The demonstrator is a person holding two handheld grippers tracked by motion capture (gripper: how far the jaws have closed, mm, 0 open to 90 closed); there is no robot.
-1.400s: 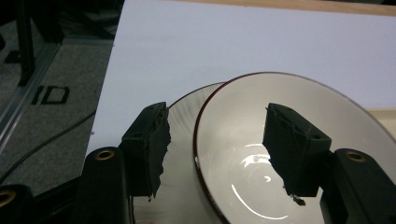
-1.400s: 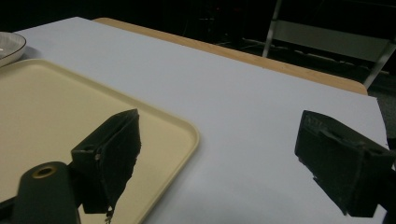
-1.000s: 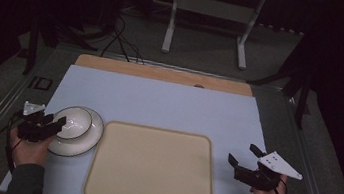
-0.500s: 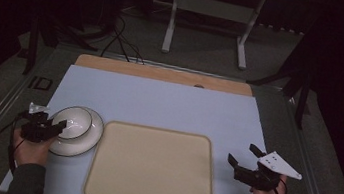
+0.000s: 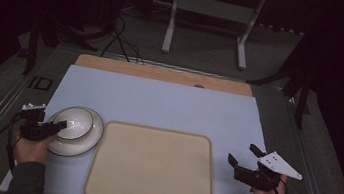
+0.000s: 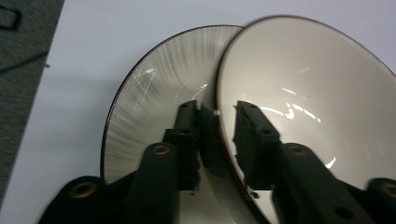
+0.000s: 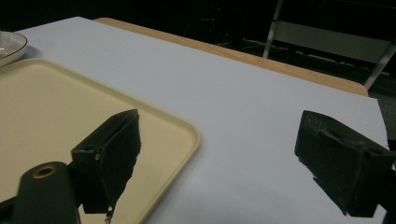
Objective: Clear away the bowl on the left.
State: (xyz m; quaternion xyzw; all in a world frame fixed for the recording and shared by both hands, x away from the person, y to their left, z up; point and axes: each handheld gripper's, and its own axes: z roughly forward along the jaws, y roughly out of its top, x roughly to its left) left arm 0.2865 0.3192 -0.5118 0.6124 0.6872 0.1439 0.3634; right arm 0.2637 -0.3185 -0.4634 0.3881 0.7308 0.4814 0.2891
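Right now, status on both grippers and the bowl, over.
Left gripper jaws just closing across the bowl rim, bowl sits in plate. Right gripper open, idle beside the tray. Nothing in the way.

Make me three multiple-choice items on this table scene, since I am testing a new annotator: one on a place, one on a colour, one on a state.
1. Where does the bowl sit?
A. on the plate, left of the tray
B. in the middle of the tray
C. on the wooden strip at the far edge

2. What colour is the tray?
A. blue
B. cream
C. black

3. How do the right tongs stand?
A. shut on the bowl
B. shut on the tray's rim
C. open, nothing between the jaws

Answers:
1 A: the high view shows bowl and plate stacked beside the tray's left edge, with the left tongs astride the bowl's rim.
2 B: its whole surface is pale cream.
3 C: the right gripper view shows the jaws wide apart over the table sheet.
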